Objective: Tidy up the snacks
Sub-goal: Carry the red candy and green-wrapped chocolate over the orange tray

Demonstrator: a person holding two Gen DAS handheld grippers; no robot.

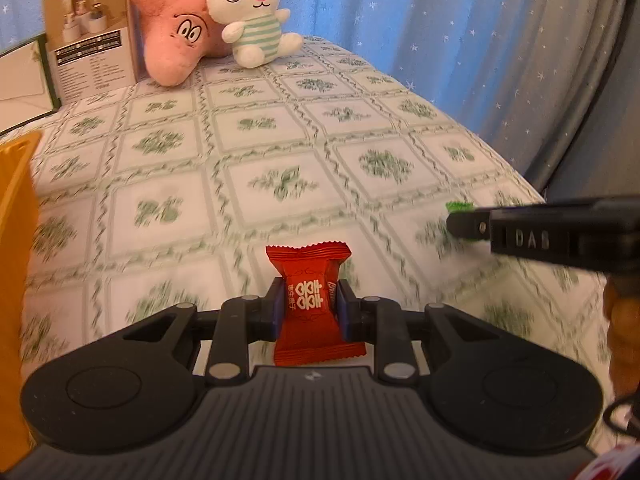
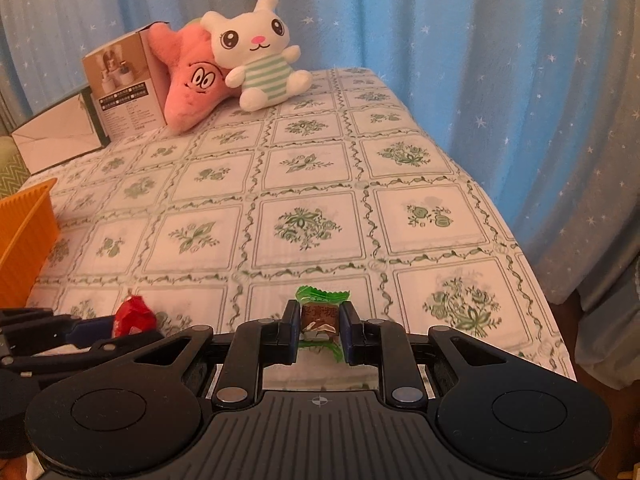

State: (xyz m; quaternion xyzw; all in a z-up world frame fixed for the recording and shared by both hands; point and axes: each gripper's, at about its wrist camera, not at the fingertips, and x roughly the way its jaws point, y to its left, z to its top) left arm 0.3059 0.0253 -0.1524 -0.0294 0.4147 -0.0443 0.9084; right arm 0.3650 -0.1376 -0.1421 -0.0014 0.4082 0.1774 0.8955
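Note:
In the left wrist view my left gripper [image 1: 308, 306] is shut on a red wrapped candy [image 1: 310, 280] with white characters, held above the floral tablecloth [image 1: 280, 152]. The right gripper [image 1: 460, 226] shows at the right edge of that view, a bit of green wrapper [image 1: 458, 205] at its tip. In the right wrist view my right gripper [image 2: 320, 330] is shut on a green-wrapped candy [image 2: 320, 312]. The left gripper [image 2: 108, 330] with the red candy [image 2: 134, 316] appears at the lower left there. An orange basket [image 2: 28, 232] stands at the left.
At the back of the table stand a cardboard box [image 2: 124, 84], a pink star plush [image 2: 192, 84] and a white bunny plush [image 2: 260, 56]. A white card holder [image 2: 56, 136] sits left of the box. Blue starred curtains [image 2: 500, 80] hang behind and to the right.

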